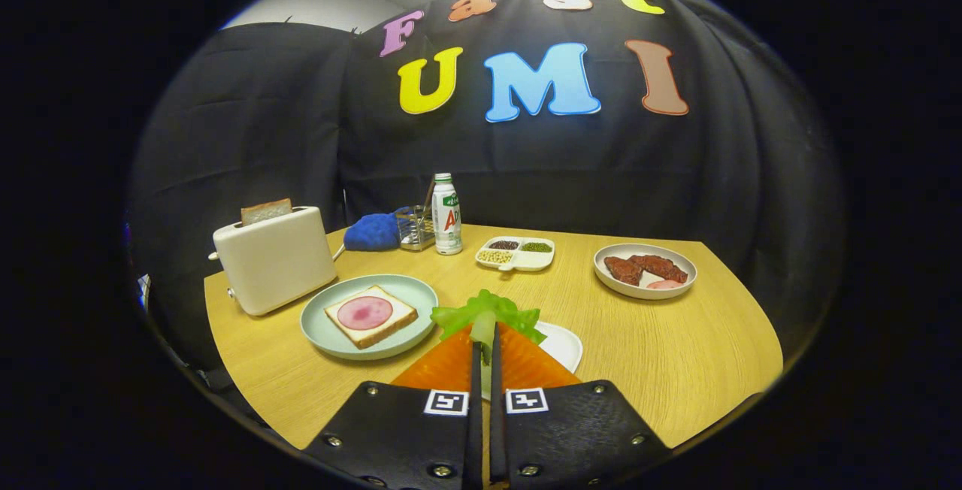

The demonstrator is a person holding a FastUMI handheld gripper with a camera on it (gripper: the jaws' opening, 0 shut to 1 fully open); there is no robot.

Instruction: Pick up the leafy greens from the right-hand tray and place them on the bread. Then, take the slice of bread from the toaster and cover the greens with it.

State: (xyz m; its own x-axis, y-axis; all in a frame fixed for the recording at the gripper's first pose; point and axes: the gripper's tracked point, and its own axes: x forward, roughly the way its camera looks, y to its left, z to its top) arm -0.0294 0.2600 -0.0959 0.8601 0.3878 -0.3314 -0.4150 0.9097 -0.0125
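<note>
My gripper (pixel 485 334) is shut on the pale stem of the leafy greens (pixel 487 311), whose green frilly leaves spread just past the fingertips. The greens hang above the white tray (pixel 562 343) that lies under and to the right of the fingers. Left of the fingers a pale green plate (pixel 323 328) holds a slice of bread (pixel 370 315) topped with a round pink slice of ham. Farther left stands a cream toaster (pixel 273 258) with a second slice of bread (pixel 265 210) sticking up from its slot.
Beyond the fingers are a white milk bottle (pixel 447 214), a blue cloth (pixel 373 232), a wire rack (pixel 415 227) and a divided dish of beans (pixel 515 252). A white bowl of meat pieces (pixel 645 270) sits far right. The round wooden table (pixel 676 355) drops off close by.
</note>
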